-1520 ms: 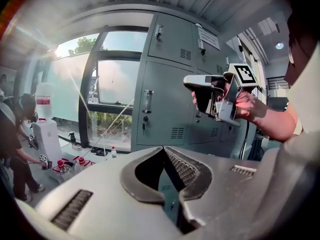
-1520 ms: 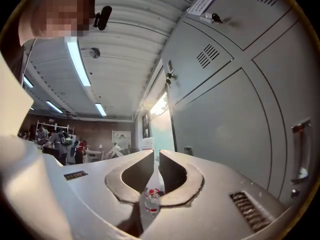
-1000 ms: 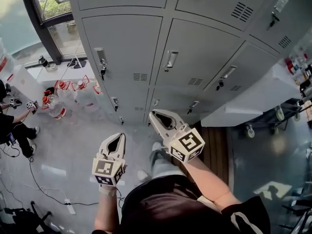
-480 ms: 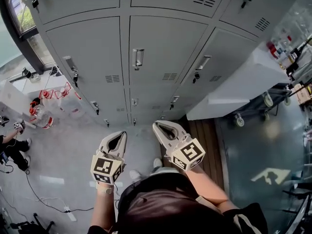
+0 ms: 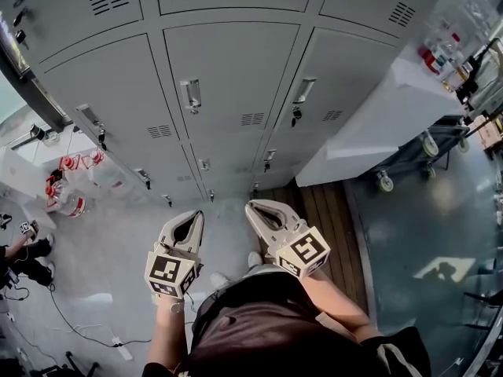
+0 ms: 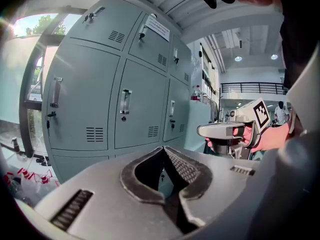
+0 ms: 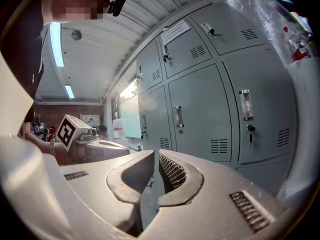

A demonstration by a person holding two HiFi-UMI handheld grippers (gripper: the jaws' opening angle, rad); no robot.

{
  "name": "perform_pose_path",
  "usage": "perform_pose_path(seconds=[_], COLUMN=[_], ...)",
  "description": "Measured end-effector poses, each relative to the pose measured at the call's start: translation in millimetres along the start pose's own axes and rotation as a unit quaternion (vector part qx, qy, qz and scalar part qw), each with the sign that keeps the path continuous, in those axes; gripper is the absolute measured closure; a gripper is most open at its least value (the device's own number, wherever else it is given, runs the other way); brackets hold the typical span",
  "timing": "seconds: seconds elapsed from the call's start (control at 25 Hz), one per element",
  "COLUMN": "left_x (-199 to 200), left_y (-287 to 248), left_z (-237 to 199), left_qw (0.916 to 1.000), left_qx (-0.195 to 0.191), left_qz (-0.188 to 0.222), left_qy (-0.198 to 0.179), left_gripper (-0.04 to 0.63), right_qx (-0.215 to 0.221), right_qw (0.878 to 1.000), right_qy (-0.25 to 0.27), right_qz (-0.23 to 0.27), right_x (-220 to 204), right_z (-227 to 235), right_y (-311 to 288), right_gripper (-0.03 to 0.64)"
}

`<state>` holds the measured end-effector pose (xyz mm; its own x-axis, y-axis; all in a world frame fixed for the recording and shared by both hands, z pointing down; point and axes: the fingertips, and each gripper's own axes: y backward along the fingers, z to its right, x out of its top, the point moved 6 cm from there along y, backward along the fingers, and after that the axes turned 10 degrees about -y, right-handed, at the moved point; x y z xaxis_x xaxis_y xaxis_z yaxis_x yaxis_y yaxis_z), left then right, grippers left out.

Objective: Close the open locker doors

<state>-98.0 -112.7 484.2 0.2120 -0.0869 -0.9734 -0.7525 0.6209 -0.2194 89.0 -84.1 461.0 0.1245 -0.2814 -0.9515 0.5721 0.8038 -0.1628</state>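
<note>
Head view: over the last second the grey locker bank (image 5: 228,69) has slid left across the picture and the water jugs (image 5: 67,187) by its left end have drifted to the edge. The person seems to have sidestepped rightwards along the bank, towards a white wheeled unit (image 5: 369,124) at its right end. The left gripper (image 5: 192,215) and right gripper (image 5: 251,207) hang in front of the bank's bottom row, jaws closed on nothing; every door in view sits flush, so no open door looks reached yet.
</note>
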Motion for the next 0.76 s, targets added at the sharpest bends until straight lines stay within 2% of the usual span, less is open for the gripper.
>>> perform_pose_path(seconds=[0.2,0.76], left_x=[-3.0,-4.6], left_y=[-5.6,-9.1], left_z=[9.0,20.2], left_qw=[0.9999,0.9996], left_qx=[-0.005,0.020], left_qz=[-0.006,-0.019], left_qy=[-0.009,0.001], left_gripper=[0.575,0.575], right_qx=[-0.001,0.024], right_qw=[1.000,0.999], right_qy=[-0.018,-0.031], right_qz=[0.000,-0.023], right_x=[-4.2,-18.0], right_z=[5.8,7.9], right_y=[5.7,5.9], right_gripper=[0.561,0.561])
